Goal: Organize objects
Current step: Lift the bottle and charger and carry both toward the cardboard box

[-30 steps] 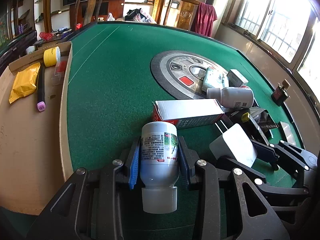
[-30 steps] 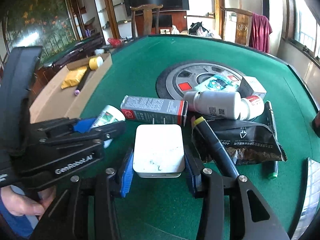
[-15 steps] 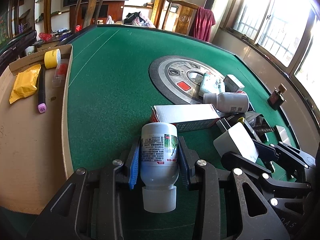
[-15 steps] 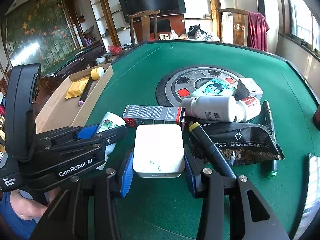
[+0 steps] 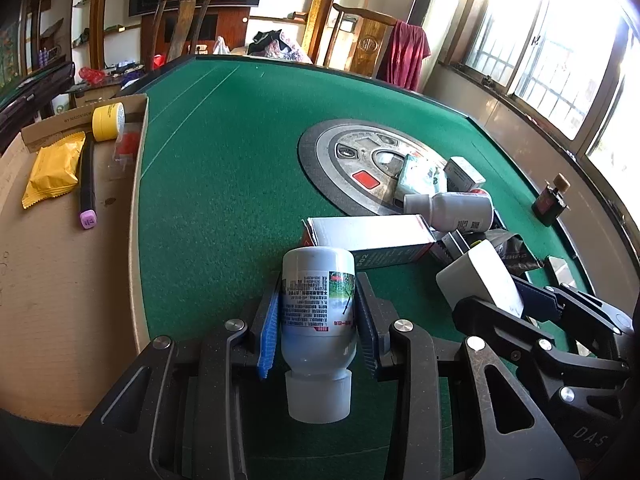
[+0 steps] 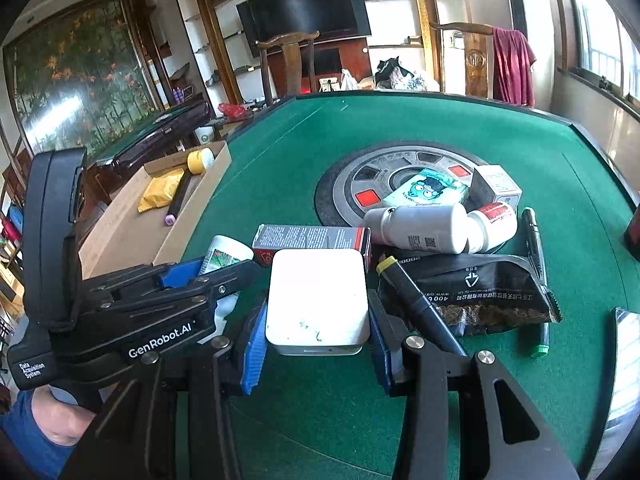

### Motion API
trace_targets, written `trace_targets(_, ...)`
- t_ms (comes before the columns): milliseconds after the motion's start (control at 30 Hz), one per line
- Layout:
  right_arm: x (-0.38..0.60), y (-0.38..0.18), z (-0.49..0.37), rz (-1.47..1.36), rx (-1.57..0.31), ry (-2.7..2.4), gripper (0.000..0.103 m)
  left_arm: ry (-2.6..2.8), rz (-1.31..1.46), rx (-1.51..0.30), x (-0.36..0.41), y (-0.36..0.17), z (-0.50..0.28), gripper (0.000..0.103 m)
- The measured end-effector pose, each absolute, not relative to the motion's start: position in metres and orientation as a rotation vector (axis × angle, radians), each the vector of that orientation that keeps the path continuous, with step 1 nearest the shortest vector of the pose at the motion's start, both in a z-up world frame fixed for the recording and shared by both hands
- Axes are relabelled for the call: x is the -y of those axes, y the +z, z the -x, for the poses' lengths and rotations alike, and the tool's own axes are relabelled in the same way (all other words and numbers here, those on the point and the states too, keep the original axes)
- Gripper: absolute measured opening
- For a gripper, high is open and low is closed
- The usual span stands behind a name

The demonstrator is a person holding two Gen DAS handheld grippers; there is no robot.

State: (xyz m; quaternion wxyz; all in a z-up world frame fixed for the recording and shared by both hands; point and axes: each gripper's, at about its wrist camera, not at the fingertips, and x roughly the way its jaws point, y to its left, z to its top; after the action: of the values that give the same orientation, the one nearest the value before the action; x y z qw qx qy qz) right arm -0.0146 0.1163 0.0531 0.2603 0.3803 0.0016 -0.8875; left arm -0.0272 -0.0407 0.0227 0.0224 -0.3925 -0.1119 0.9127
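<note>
My left gripper is shut on a white labelled bottle, its cap toward the camera, held above the green table. My right gripper is shut on a flat white rounded box, also lifted. In the left wrist view that white box and the right gripper show at lower right. In the right wrist view the left gripper with its bottle shows at left. A cardboard box lies at the table's left side.
A pile lies near the round centre panel: a long carton, two white bottles, a tissue pack, a black pouch, markers. The cardboard box holds yellow tape, a yellow packet, a marker. A small dark bottle stands at right.
Both grippers have risen a little with their loads, so the pile sits lower and farther in the views. Grips are unchanged.
</note>
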Motion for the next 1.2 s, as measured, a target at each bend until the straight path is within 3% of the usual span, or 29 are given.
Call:
trace_targets(400, -0.127, 0.062, 0.011, -0.98, 0.046, -2.46, 0.044, 2.85, 1.135, 0.373, 0.041, 0.035, 0.018, 0.034)
trace_targets(700, -0.125, 0.072, 0.001, -0.958, 0.082, -2.487, 0.044, 2.853, 1.002, 0.468, 0.064, 0.073, -0.006, 0.034)
trace_targets(1200, -0.023, 0.126, 0.016, -0.94, -0.021, -2.338, 0.044, 3.035, 0.844, 0.681, 0.191, 0.119, -0.052, 0.034)
